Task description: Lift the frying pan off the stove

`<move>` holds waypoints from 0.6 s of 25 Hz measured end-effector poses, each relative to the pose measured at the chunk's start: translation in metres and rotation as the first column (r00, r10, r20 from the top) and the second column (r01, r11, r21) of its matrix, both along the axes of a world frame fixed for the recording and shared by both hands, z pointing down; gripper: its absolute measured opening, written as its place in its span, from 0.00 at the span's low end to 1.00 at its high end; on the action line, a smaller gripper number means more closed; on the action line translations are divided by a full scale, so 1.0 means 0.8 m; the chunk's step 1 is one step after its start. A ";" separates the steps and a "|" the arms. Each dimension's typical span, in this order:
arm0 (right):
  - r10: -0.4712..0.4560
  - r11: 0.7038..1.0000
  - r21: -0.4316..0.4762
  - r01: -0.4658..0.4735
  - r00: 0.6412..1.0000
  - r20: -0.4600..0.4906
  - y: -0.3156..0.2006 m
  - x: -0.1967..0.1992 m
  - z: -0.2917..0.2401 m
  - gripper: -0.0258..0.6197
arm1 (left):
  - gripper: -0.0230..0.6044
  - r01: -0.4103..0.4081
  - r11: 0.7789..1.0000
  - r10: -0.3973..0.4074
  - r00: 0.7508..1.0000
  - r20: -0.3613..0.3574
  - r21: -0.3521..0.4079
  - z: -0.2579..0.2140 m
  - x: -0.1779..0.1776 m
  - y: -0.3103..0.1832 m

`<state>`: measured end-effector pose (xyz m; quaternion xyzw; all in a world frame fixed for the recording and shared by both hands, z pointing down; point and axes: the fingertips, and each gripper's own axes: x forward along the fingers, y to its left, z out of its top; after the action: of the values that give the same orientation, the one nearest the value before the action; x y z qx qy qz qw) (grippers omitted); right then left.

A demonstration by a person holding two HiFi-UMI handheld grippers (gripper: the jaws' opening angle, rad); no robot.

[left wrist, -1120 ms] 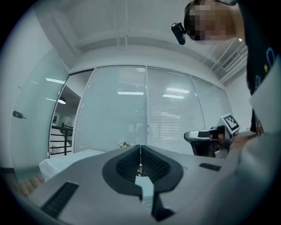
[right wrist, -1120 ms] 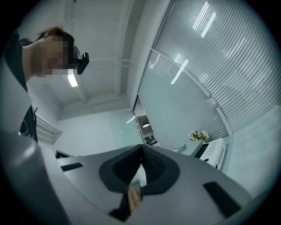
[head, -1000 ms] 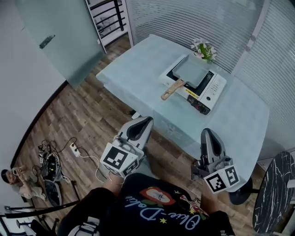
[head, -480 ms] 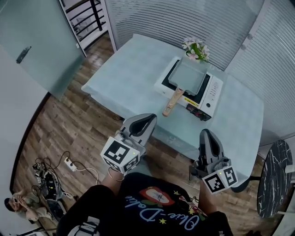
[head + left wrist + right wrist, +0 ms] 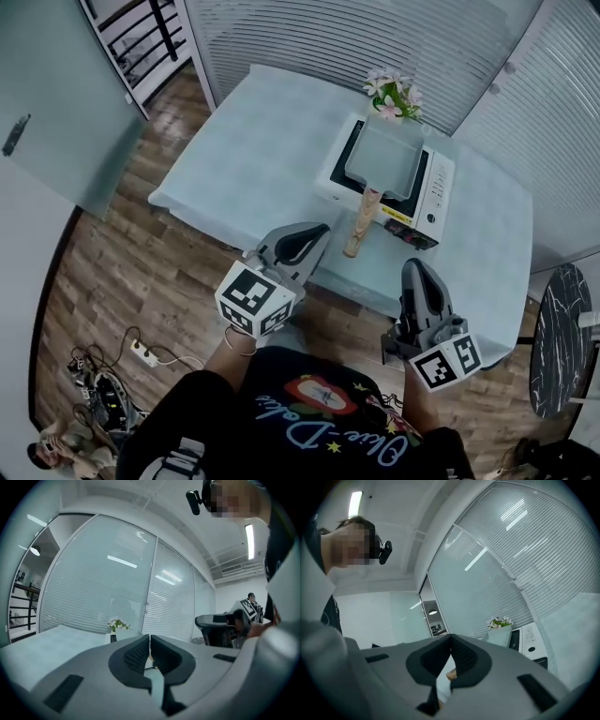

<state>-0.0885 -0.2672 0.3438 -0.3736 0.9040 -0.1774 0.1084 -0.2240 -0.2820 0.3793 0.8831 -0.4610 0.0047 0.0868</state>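
Left gripper clenched, empty | right gripper clenched, empty | square grey frying pan, wooden handle

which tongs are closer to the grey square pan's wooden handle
Left. The left tongs sit just left of the wooden pan handle, near its tip; the right tongs are lower right, farther off.

A black T-shirt is seen well behind the jaws, printed with a red and green picture and pale blue script. The left gripper and the right gripper are both cased in smooth grey plastic. Ribbed black pads are set inside the jaws. A white cube with black square markers is mounted at each rear end.
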 end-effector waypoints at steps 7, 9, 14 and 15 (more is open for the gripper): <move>0.073 0.997 -0.020 -0.074 0.997 -0.017 -0.016 -0.024 0.011 0.04 | 0.05 -0.141 0.987 0.134 0.987 -0.091 -0.077 0.025 -0.008 -0.039; 0.090 0.995 -0.029 -0.091 0.996 -0.022 -0.021 -0.029 0.015 0.04 | 0.05 -0.172 0.981 0.162 0.981 -0.103 -0.094 0.032 -0.008 -0.048; 0.126 0.991 -0.050 -0.126 0.992 -0.016 -0.026 -0.041 0.025 0.04 | 0.05 -0.273 0.951 0.234 0.943 -0.238 -0.146 0.045 -0.009 -0.066; 0.133 0.989 -0.056 -0.134 0.991 -0.013 -0.027 -0.042 0.026 0.04 | 0.05 -0.290 0.944 0.240 0.930 -0.279 -0.156 0.047 -0.009 -0.070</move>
<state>-0.1218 -0.2884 0.3650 -0.4369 0.8721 -0.1937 0.1052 -0.2312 -0.3382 0.4170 0.9178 -0.3192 -0.0527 0.2302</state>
